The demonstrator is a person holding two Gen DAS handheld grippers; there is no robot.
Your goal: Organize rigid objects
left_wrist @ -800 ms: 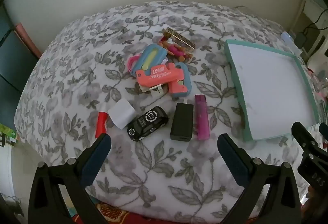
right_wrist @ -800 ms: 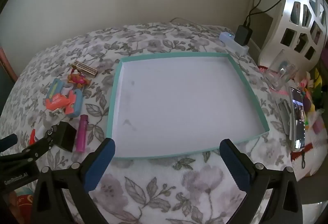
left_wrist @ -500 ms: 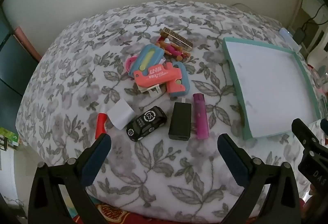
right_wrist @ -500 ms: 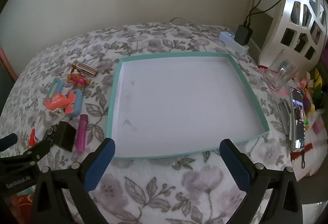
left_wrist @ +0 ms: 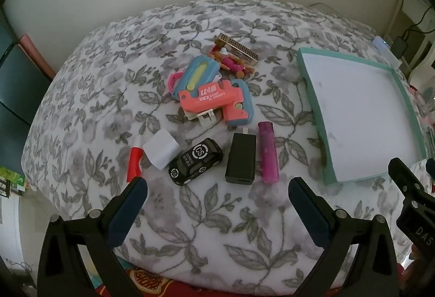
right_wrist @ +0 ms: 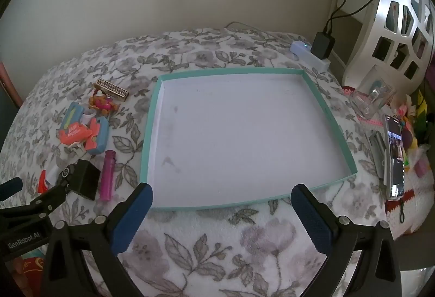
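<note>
Small objects lie in a cluster on the floral cloth: a black toy car (left_wrist: 195, 161), a black charger (left_wrist: 241, 158), a purple lighter (left_wrist: 267, 152), a white block (left_wrist: 161, 148), a red tube (left_wrist: 134, 163), a pink toy gun (left_wrist: 214, 98), a blue case (left_wrist: 198, 74) and a gold bar (left_wrist: 236, 49). The teal-rimmed white tray (right_wrist: 152, 117) is empty; it also shows in the left wrist view (left_wrist: 307, 74). My left gripper (left_wrist: 217, 202) is open, just short of the car and charger. My right gripper (right_wrist: 221, 204) is open at the tray's near rim.
A white power strip (right_wrist: 310, 53) with a black plug lies behind the tray. A phone (right_wrist: 394, 155), a clear glass (right_wrist: 372, 101) and small items crowd the right edge. A white lattice shelf (right_wrist: 402, 19) stands at the far right. The wall runs along the back.
The left gripper has drawn back slightly and shifted, so the cluster sits a little farther and more central. The right gripper has barely moved. Both stay open.
</note>
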